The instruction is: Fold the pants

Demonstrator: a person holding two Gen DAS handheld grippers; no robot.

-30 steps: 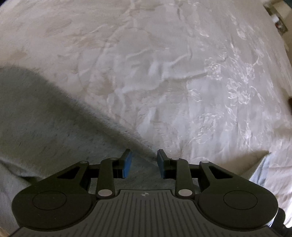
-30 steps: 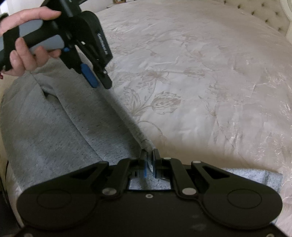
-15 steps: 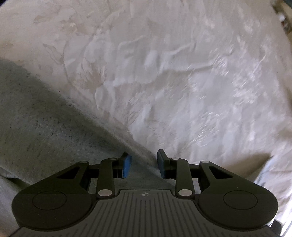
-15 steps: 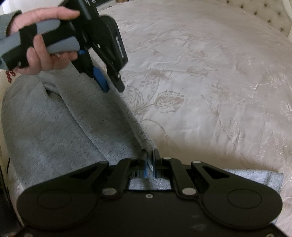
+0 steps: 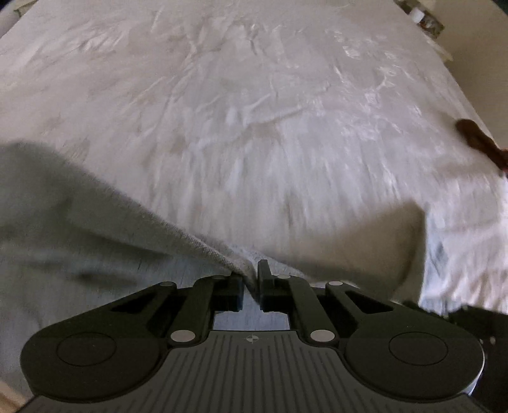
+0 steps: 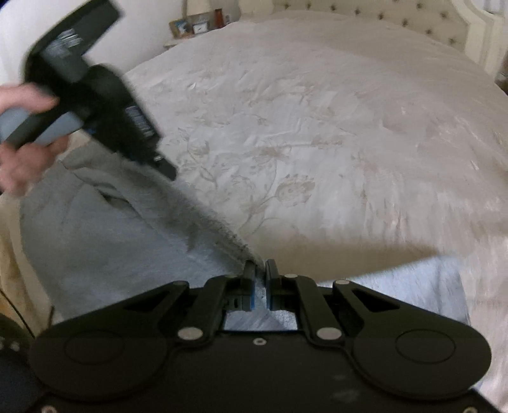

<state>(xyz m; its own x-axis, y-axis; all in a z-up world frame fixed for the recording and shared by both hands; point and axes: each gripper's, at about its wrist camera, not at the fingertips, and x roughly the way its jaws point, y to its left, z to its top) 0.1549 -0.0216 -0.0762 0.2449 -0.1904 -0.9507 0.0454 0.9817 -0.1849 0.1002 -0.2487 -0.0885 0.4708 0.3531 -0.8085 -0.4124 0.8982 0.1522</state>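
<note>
Both claws clamp the grey pants' [image 6: 104,241] edge: our left claw [image 5: 250,279], our right claw [image 6: 259,273]. Beyond them spreads a floral cream bedspread [image 6: 317,143], tufted headboard [image 6: 397,19] farther off.

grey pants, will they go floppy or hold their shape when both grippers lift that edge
Probably floppy: the grey pants sag between the left gripper and right gripper. Likely light, as thin pinches hold them. The bedspread looks smooth, so they may slide.
</note>
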